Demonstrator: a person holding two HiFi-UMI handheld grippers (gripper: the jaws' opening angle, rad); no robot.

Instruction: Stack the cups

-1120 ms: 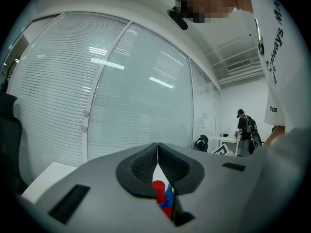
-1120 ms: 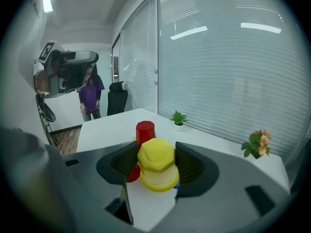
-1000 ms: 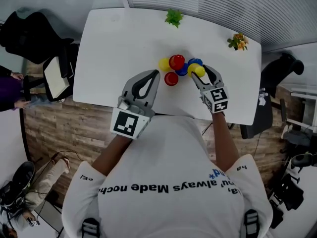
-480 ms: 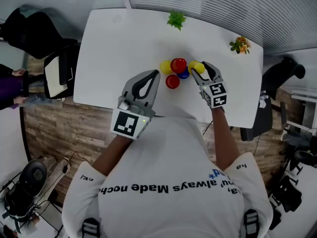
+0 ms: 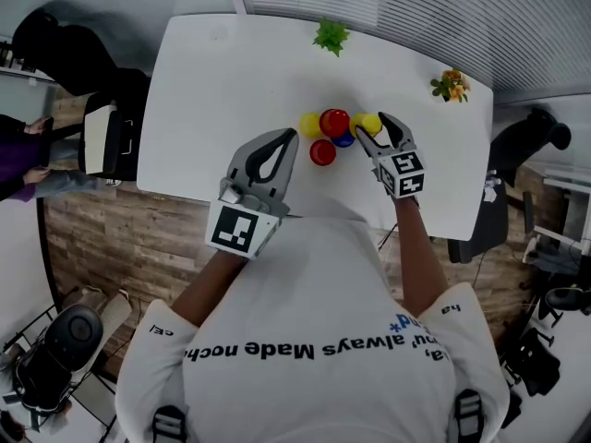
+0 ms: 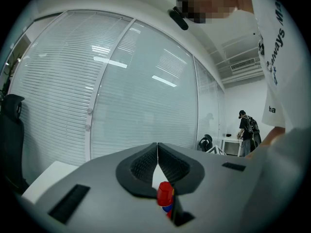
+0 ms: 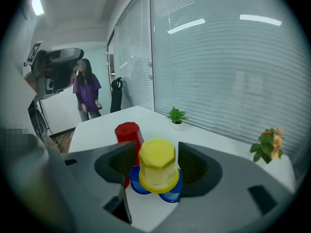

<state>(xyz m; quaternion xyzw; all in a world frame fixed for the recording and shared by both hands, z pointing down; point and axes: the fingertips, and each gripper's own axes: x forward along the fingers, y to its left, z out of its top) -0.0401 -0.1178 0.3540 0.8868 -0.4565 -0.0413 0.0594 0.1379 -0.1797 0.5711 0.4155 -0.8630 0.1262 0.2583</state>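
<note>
My right tongs, just opening, stand spread around the upturned yellow plastic cup mid-surface, probably light, stiff and slick, best pinched across its sides; my left tongs are pressed together.

Cups clustered on table middle; plant behind them; second plant far right.

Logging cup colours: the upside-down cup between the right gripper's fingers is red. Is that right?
No: it is a yellow cup, as the right gripper view shows; the rest holds. The fingers of the right gripper have just been opening, with that cup between them.
</note>
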